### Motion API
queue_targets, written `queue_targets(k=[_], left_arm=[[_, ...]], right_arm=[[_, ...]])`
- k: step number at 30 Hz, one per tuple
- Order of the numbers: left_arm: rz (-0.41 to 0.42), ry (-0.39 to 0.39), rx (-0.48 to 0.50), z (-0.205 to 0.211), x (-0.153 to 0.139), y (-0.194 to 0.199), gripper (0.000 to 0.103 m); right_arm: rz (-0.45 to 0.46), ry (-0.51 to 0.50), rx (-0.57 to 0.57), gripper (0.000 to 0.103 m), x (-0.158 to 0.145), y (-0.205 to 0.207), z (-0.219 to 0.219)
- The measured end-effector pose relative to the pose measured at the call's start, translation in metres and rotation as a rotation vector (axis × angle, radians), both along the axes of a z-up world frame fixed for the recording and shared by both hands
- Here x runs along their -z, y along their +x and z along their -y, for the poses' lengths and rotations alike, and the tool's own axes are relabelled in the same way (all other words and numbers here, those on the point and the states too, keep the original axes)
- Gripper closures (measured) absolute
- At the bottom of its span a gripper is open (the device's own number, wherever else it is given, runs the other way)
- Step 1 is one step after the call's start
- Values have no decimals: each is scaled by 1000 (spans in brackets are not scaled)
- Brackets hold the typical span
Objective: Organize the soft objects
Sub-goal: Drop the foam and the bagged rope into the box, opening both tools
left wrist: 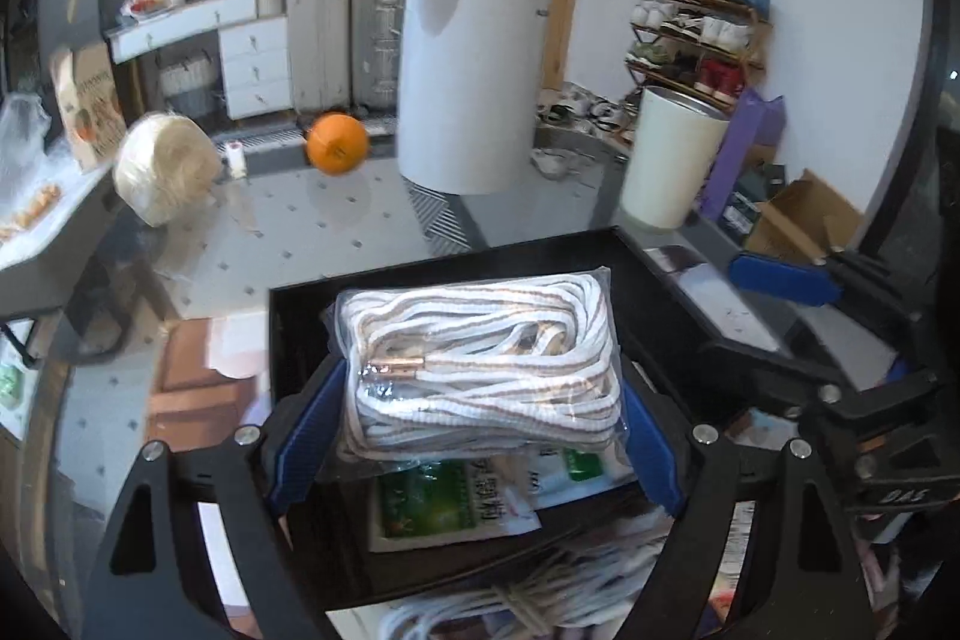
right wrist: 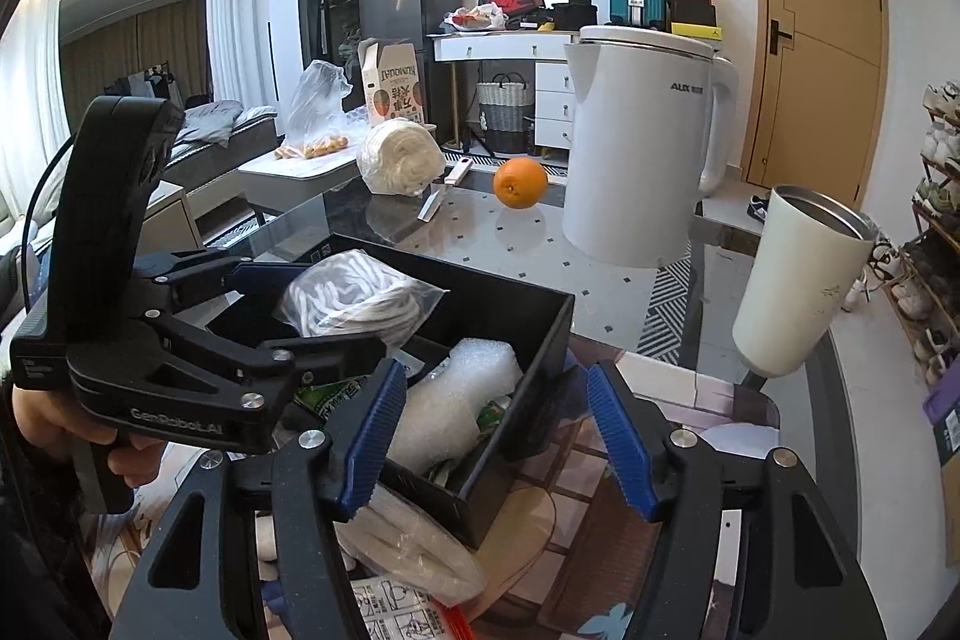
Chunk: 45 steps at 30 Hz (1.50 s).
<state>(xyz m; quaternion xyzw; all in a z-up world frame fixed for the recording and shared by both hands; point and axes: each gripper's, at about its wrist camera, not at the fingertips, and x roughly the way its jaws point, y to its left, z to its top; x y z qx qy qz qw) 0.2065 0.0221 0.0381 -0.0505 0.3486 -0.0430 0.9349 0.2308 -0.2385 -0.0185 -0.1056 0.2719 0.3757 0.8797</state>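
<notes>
— Glass table (right wrist: 600, 244), black box (right wrist: 516, 334) before the AUX kettle (right wrist: 636, 142)?
— Yes. Left gripper (left wrist: 480, 394) clamps the bagged rope (left wrist: 486, 364) over the box, hiding its contents; right gripper (right wrist: 492, 436) gapes, empty.

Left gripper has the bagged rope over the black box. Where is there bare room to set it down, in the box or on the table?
The black box is crowded at the near end: white foam and green packets. Its far end looks barer, beneath the rope bag clamped in the left gripper. On the table, bare glass lies between the orange, kettle and box rim.
</notes>
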Motion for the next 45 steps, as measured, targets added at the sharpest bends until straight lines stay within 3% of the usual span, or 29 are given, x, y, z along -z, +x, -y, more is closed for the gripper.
queue_targets(k=[5,9,14,23,45], left_arm=[[-6,9,12,2,-2,-6,13],[0,20,14,5,-6,-15,0],[55,-2,-4,2,-15,-39,0],[100,-15,-32,-7,-21,-76,0],[50,-5,16,8,9,-109,0]], right_arm=[[-1,4,8,23,0,-7,8],[-5,6,16,19,-2,-18,18],[-9,26,36,2,-4,-36,34],[-33,5,41,1,0,-62,40],[-129,-97,7,1,38,-69,30]])
